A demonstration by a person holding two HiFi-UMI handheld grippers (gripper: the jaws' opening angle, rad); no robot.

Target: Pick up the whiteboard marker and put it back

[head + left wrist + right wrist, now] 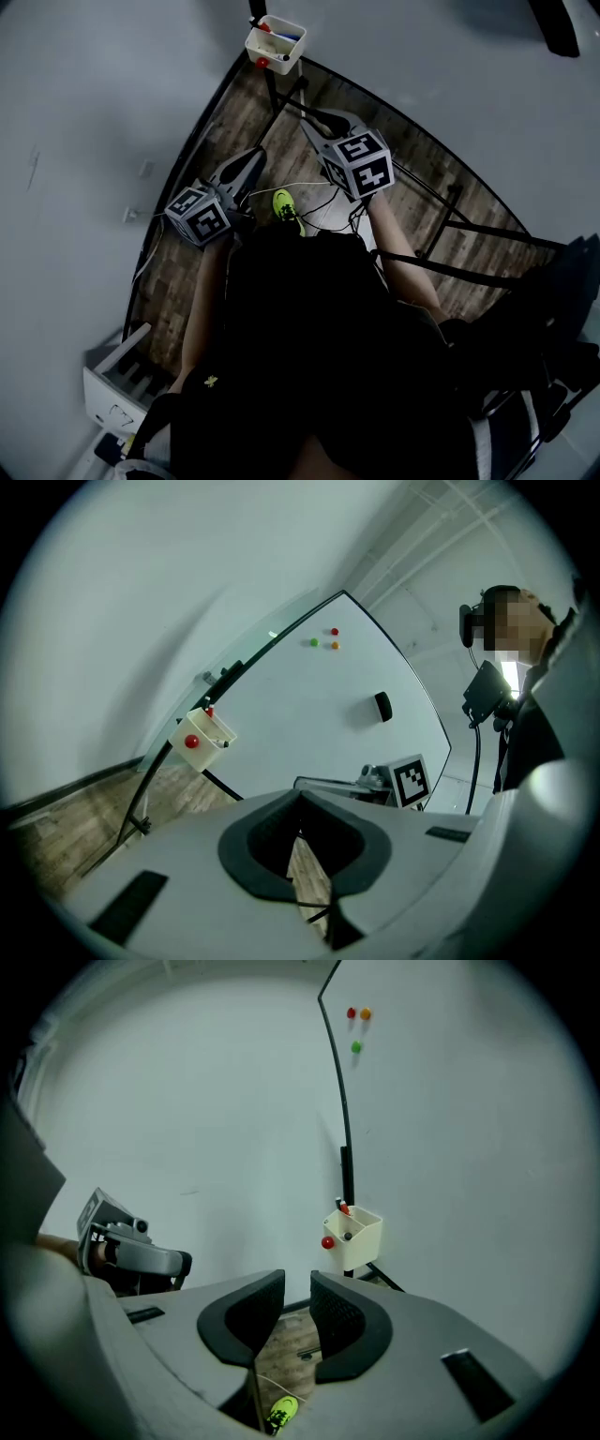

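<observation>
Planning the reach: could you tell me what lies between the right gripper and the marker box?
Nothing; the right gripper view shows only bare wall between the right gripper and the marker box.

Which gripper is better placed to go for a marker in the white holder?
Right. Its jaws stand apart and empty, aimed nearly at the holder, and the right gripper is nearer it than the left gripper, whose jaws are together.
</observation>
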